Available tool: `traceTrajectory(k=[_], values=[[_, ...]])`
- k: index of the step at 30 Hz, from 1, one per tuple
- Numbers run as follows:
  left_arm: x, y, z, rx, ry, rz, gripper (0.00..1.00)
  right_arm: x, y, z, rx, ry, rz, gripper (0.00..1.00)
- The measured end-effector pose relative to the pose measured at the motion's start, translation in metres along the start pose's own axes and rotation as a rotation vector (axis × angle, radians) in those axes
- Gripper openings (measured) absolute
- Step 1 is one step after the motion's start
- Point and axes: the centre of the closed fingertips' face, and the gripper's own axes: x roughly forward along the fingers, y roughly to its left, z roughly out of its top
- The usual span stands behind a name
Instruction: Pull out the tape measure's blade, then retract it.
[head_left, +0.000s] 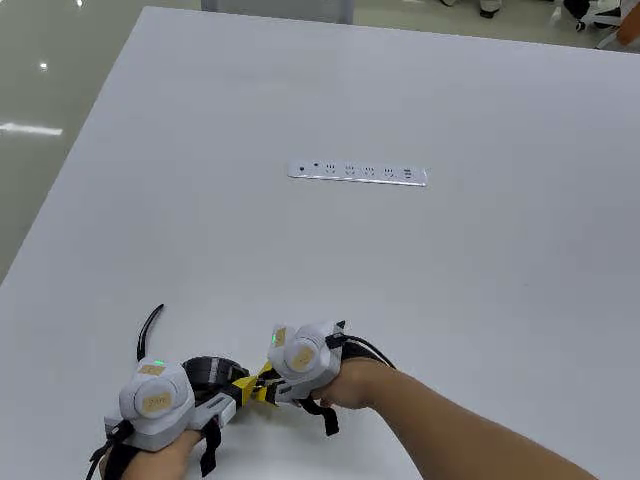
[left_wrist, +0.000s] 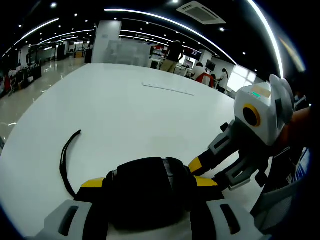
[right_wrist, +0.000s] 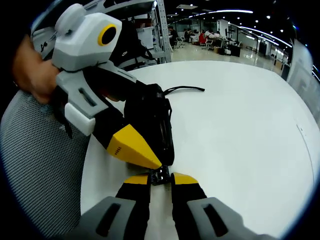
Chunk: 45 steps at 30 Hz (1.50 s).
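At the bottom centre of the right gripper view, the right tongs (right_wrist: 161, 181) stand almost together, their yellow tips pinched on the small blade tab (right_wrist: 160, 174) that pokes from the tape measure (right_wrist: 150, 120). Low in the left gripper view, the left tongs (left_wrist: 148, 182) are clamped around that black case, one yellow tip on each flank. In the head view both sets meet at the lower left of the frame, near the front edge of the white surface (head_left: 450, 300); whether the case rests on it or hangs just above, I cannot tell. The step in hand looks like the very start of the pull, since no length of blade shows between the tab and the case. To do it well, the left side should hold the case steady and level while the right draws straight away along the blade's line. It should not twist, and its pinch must stay firm so the tab does not slip and snap back. Counted: two tongs, one tape measure, one black cord (head_left: 148, 330) curling just beyond the case at the left, and one power strip (head_left: 358, 173) well apart, above centre.
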Motion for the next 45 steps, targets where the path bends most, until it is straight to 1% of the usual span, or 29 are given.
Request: traceTrajectory(k=[7, 14, 26, 31, 33, 35, 39, 45], values=[[0.0006, 0.0005, -0.0008, -0.002, -0.001, -0.001, 0.63, 0.0009, 0.0009, 0.0026, -0.004, -0.008, -0.001, 0.15], [-0.0001, 0.0002, -0.0007, -0.003, -0.001, -0.002, 0.63, 0.0030, 0.0012, 0.0043, -0.004, -0.014, 0.008, 0.15], [-0.0003, 0.0000, -0.0003, -0.003, -0.001, -0.003, 0.63, 0.0036, 0.0012, 0.0047, -0.012, -0.008, 0.022, 0.15], [-0.0001, -0.0001, -0.0004, -0.002, 0.002, -0.004, 0.63, 0.0036, 0.0011, 0.0046, -0.007, -0.010, 0.017, 0.15], [-0.0003, 0.0001, -0.0005, -0.001, 0.002, -0.004, 0.63, 0.0038, 0.0014, 0.0043, -0.007, -0.008, 0.006, 0.15], [-0.0004, -0.0002, -0.0004, 0.004, 0.002, -0.003, 0.63, 0.0047, 0.0018, 0.0037, -0.024, -0.005, -0.007, 0.15], [-0.0007, -0.0002, -0.0006, 0.009, 0.004, -0.002, 0.64, 0.0050, 0.0009, 0.0035, -0.028, -0.006, -0.019, 0.15], [-0.0008, -0.0003, -0.0008, 0.009, 0.005, -0.004, 0.64, 0.0047, 0.0014, 0.0042, -0.040, -0.005, -0.025, 0.15]])
